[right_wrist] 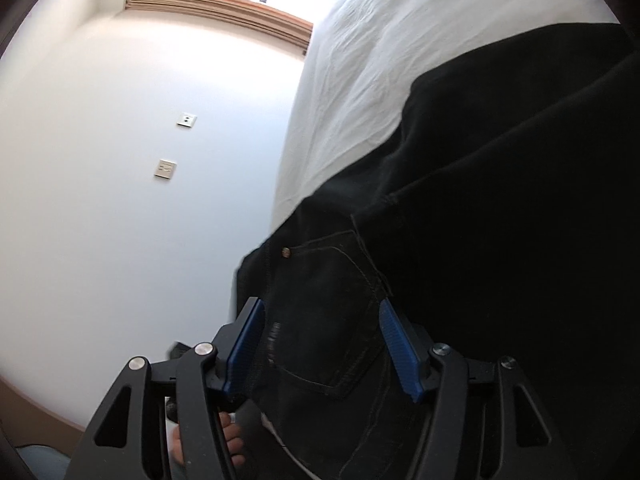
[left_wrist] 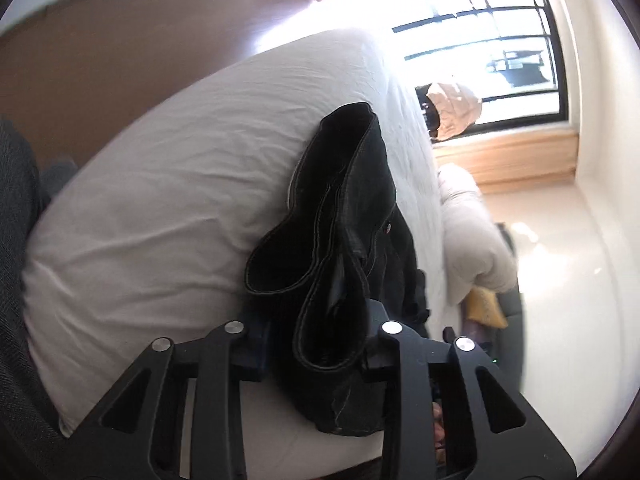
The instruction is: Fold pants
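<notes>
Your left gripper (left_wrist: 316, 340) has the black jeans (left_wrist: 348, 216) between its fingers: the hem ends of both legs are bunched in the gap, fabric filling it from pad to pad, so it reads as clamped on the jeans. Pads are mostly hidden by cloth. The leg openings face the camera, pale stitching along their hems. From the gripper the jeans run up and away over the white bed sheet (left_wrist: 180, 180), lying along the bed's edge with part of the fabric drooping over that side. A small rivet shows on the denim near the edge.

Your right gripper (right_wrist: 320, 344) is at the waist end. Its blue pads (right_wrist: 396, 344) stand wide apart, one on each side of the back pocket (right_wrist: 332, 312); the left pad touches the fabric edge, the right pad sits against a fold, but there is no pinch: jaws spread, nothing clamped. Denim drapes through the gap and hangs below. The rest of the jeans fills the right of this view, spread on the sheet (right_wrist: 360, 80) near the bed's side edge.

Beyond: a white wall with two wall plates (right_wrist: 176, 144), a window (left_wrist: 500, 40) with wooden trim, a rumpled white duvet (left_wrist: 472, 240) beside the bed, a yellow cushion (left_wrist: 486, 308), and bare toes (right_wrist: 232, 436) below the right gripper.
</notes>
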